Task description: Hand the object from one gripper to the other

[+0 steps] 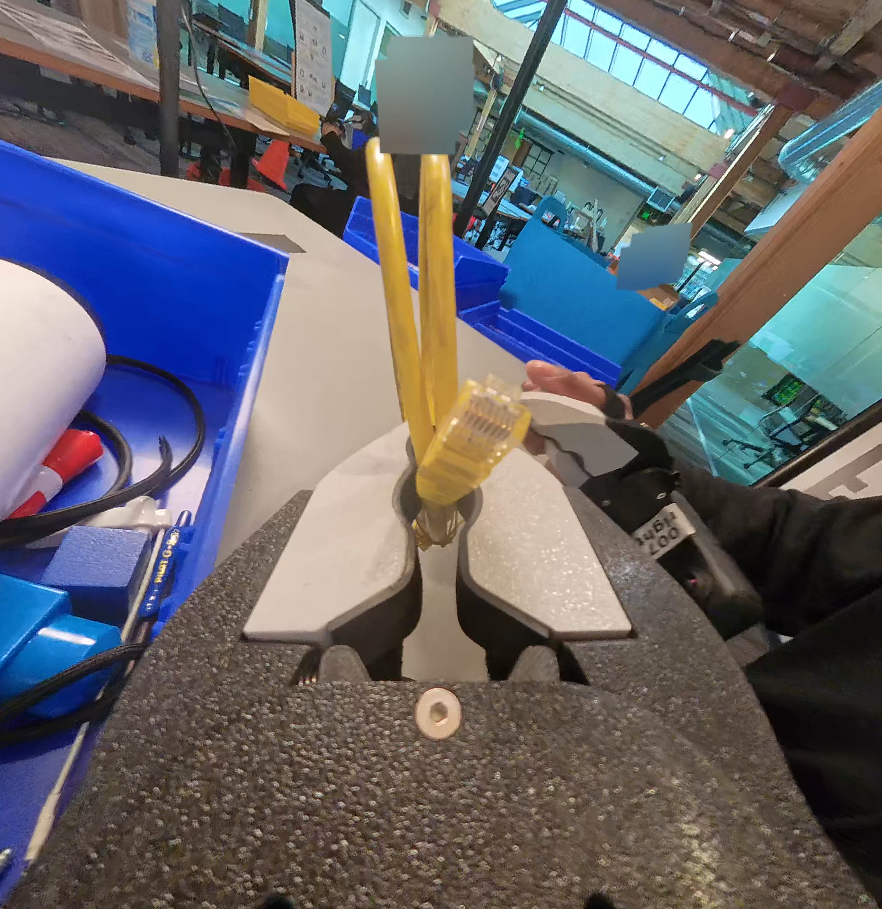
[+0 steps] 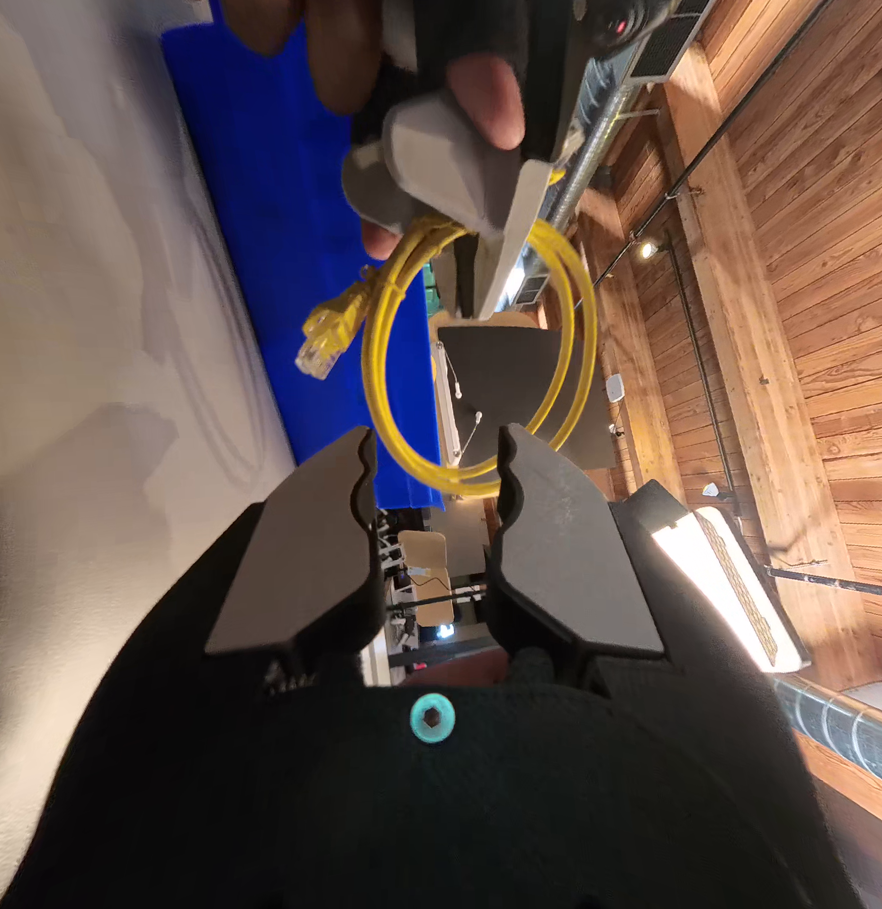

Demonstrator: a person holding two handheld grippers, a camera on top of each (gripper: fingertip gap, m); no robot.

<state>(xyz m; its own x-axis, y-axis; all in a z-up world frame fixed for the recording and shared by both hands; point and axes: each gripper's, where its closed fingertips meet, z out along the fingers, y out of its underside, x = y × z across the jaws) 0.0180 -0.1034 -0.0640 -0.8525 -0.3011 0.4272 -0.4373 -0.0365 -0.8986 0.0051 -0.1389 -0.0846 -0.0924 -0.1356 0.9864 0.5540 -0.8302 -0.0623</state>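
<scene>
Left gripper (image 1: pixel 436 497) pinches the coiled yellow cable (image 2: pixel 478 354); right gripper (image 2: pixel 436 460), spread around the coil's lower arc (not yet touching), may only graze it if it shuts off-centre.

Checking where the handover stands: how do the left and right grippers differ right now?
The left gripper is shut on the yellow ethernet cable, pinching its bundled end; the right gripper is open and holds nothing. The coil hangs from the left gripper, while the right gripper's fingers merely straddle the coil's far side. The left gripper's finger faces look light grey, the right's darker under shadow. Both share the same two-finger build.
</scene>
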